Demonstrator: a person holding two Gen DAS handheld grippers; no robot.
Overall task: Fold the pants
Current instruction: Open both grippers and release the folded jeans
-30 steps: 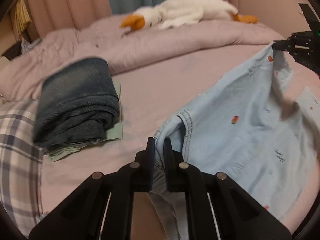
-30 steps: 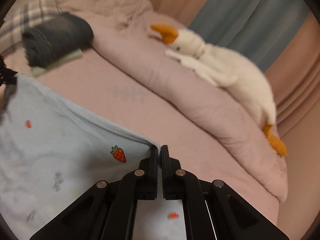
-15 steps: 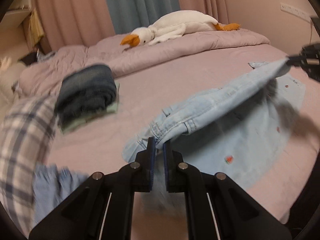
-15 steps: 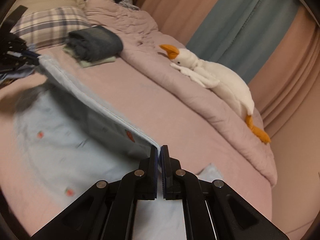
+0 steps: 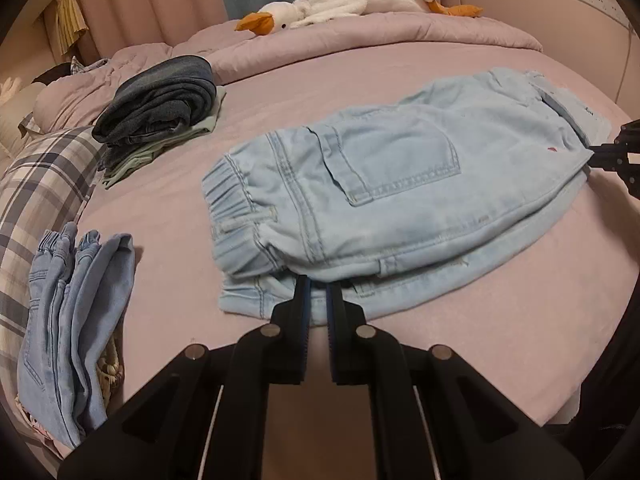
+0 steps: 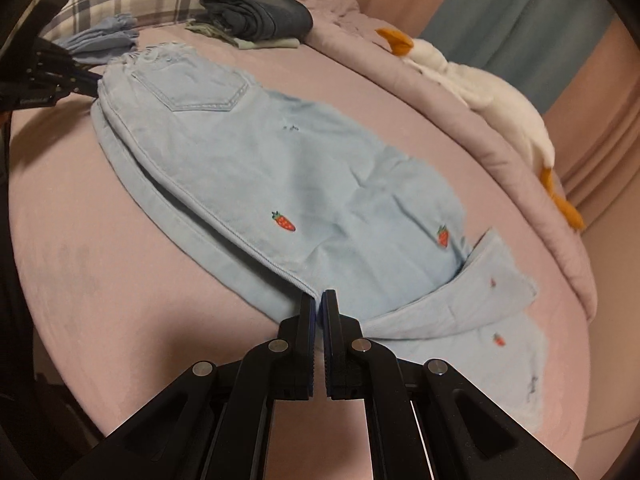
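Note:
Light blue denim pants (image 5: 400,184) with small strawberry prints lie on the pink bed, folded in half lengthwise with one leg over the other. My left gripper (image 5: 318,284) is shut on the near edge by the elastic waistband. My right gripper (image 6: 318,300) is shut on the near edge of the pants (image 6: 280,172) close to the leg ends. Each gripper shows in the other's view, the right one at the right edge (image 5: 616,152), the left one at the upper left (image 6: 60,80).
A stack of folded dark jeans (image 5: 160,100) lies at the back left, another pair of light jeans (image 5: 76,320) at the near left by a plaid pillow (image 5: 40,184). A plush goose (image 5: 344,4) rests on the bunched duvet (image 5: 380,36) at the back.
Both grippers carried the lifted half of the pants over and down toward me. The pants now lie flat, doubled on the bed, instead of hanging stretched between the grippers.

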